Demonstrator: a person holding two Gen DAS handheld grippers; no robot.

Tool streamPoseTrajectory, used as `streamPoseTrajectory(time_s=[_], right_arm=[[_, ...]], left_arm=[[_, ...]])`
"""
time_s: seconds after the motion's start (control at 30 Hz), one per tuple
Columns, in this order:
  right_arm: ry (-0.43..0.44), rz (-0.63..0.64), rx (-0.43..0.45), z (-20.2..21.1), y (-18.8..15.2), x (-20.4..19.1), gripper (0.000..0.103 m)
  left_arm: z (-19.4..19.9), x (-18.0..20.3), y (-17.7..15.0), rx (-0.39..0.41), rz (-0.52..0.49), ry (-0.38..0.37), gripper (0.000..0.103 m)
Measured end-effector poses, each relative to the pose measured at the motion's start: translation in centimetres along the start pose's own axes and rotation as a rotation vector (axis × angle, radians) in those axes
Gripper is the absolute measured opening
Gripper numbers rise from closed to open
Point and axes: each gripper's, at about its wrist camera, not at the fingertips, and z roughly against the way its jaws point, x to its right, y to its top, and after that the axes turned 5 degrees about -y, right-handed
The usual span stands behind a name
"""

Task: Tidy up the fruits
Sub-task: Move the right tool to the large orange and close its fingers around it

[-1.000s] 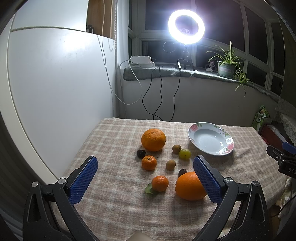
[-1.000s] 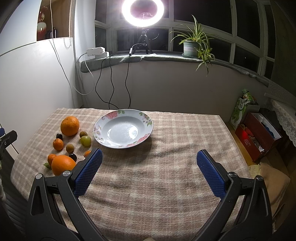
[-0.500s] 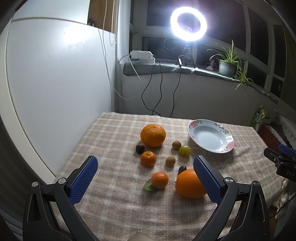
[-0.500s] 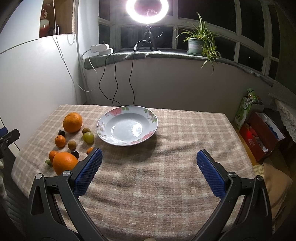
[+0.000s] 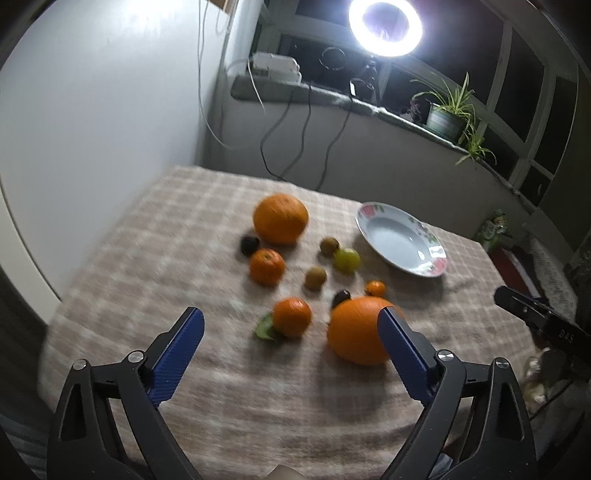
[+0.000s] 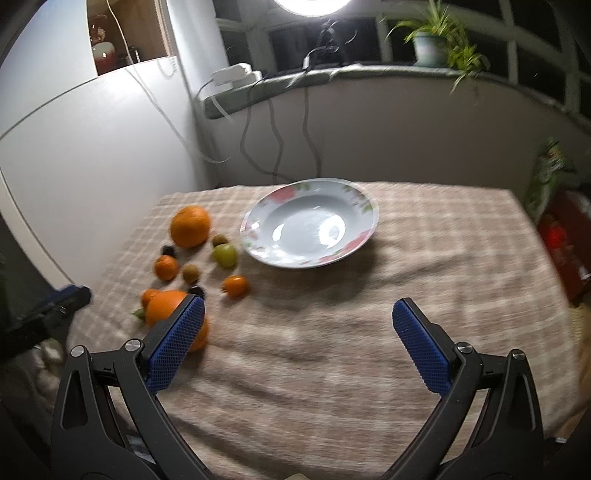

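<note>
Several fruits lie on the checked tablecloth [image 5: 155, 266]: a big orange [image 5: 280, 218] at the back, a near orange [image 5: 356, 330], two mandarins [image 5: 266, 266] [image 5: 291, 316], a green fruit [image 5: 347, 259], small brown and dark fruits. A white floral plate [image 5: 400, 238] stands empty to their right; it also shows in the right wrist view [image 6: 310, 227]. My left gripper [image 5: 291, 343] is open and empty, just before the near fruits. My right gripper [image 6: 297, 341] is open and empty over bare cloth in front of the plate.
A white panel [image 5: 92, 110] stands along the table's left side. A windowsill with a power strip, cables, a ring light [image 5: 386, 22] and a potted plant [image 5: 447, 118] runs behind. Boxes and bags [image 6: 565, 240] sit off the table's right edge.
Both grippers have moved forward and tilted down toward the table; the fruits and plate now look nearer. Both views are blurred by motion. Nothing was grasped.
</note>
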Motion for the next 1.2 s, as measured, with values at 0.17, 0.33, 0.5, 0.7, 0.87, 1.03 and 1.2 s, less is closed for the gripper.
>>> streamPoseTrajectory(time_s=[0.17, 0.33, 0.5, 0.7, 0.87, 1.03, 1.2], right_arm=[[0.119, -0.038, -0.064, -1.8, -0.2, -0.4, 0.103], [0.189, -0.036, -0.113, -3.1, -0.4, -1.5, 0.103], [0.269, -0.039, -0.163, -4.3, -0.5, -2.8, 0.099], [0.33, -0.048, -0.224, -6.0, -0.7, -4.2, 0.094], [0.379, -0.072, -0.276, -7.5, -0.6, -4.7, 0.092], [0.429, -0.095, -0.321, -8.7, -0.4, -5.0, 0.091], [0.448, -0.095, -0.36, -9.6, -0.2, -5.5, 0.091]], left_arm=[[-1.3, 0.4, -1.0, -0.058, 0.035, -0.089, 0.088], [-2.6, 0.8, -1.8, -0.109, 0.065, -0.16, 0.083], [-3.2, 1.2, -2.1, -0.133, 0.074, -0.202, 0.079], [-4.0, 1.7, -2.3, -0.156, 0.065, -0.231, 0.074], [-4.6, 1.8, -2.2, -0.167, 0.056, -0.243, 0.073], [-5.3, 2.0, -2.2, -0.173, 0.042, -0.244, 0.072], [-6.0, 2.1, -2.3, -0.185, 0.039, -0.243, 0.072]])
